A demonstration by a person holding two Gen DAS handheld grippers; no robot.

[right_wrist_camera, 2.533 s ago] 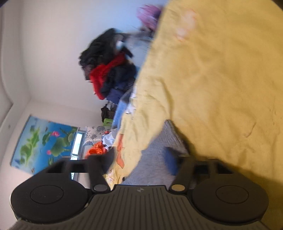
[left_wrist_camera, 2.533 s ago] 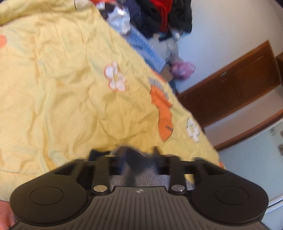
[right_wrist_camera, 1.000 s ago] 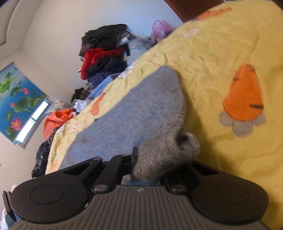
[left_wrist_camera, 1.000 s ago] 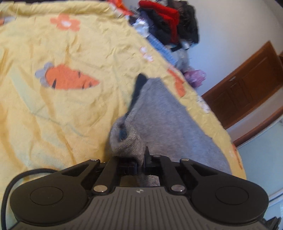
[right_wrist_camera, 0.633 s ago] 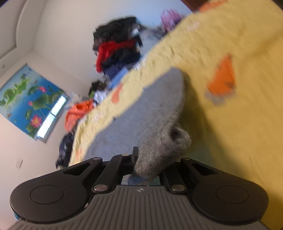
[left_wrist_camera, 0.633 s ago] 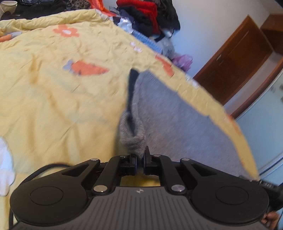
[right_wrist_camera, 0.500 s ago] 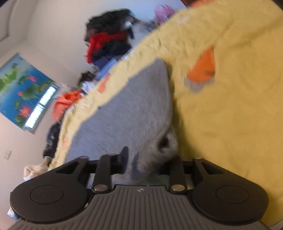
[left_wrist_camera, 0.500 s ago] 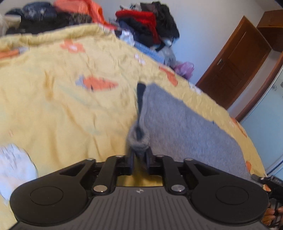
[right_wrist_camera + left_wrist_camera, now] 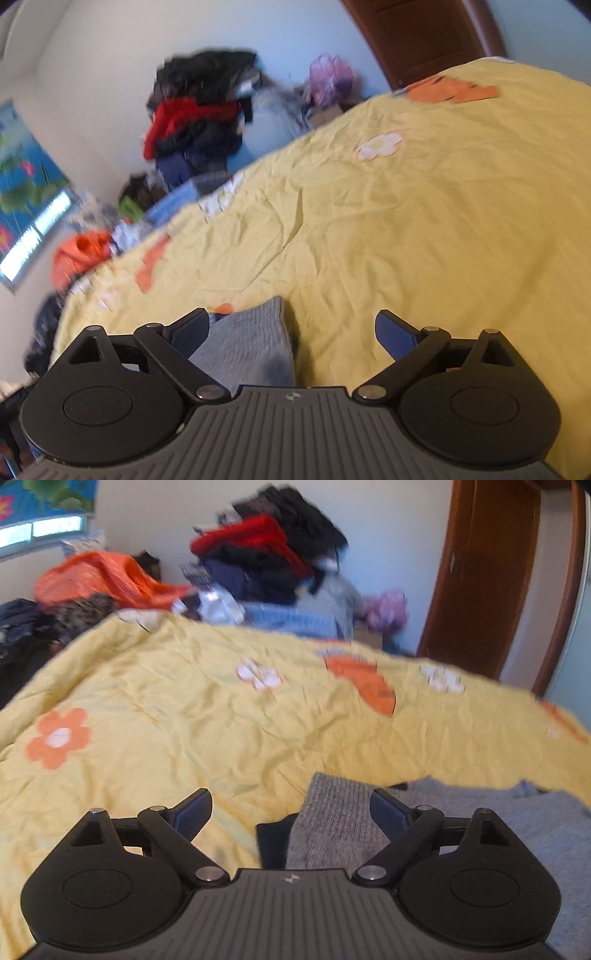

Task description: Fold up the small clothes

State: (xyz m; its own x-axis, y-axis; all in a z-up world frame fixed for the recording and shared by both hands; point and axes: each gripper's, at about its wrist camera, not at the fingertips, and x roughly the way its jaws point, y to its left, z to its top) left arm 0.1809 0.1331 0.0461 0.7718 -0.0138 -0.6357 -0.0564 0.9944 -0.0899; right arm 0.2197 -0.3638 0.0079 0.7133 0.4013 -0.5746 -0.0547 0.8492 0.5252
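Fingers of my left gripper (image 9: 291, 806) stand spread wide with nothing pinched; a ribbed end of the grey knit garment (image 9: 336, 827) lies between them, closer to the right-hand finger. My right gripper (image 9: 291, 326) is spread the same way, and another ribbed end of the grey knit lies near its left-hand finger, free of both pads.

Outward from the garment, the yellow bedspread (image 9: 177, 716) with its orange flowers and carrot print lies under it. More grey knit spreads flat to the right of the end in my left view. Beyond the bedspread's far edge sits a heap of red and dark clothes (image 9: 273, 554).

I judge one fold is laid and let go; how neat it is I cannot tell, since most of the garment is out of view. Further folds probably remain.
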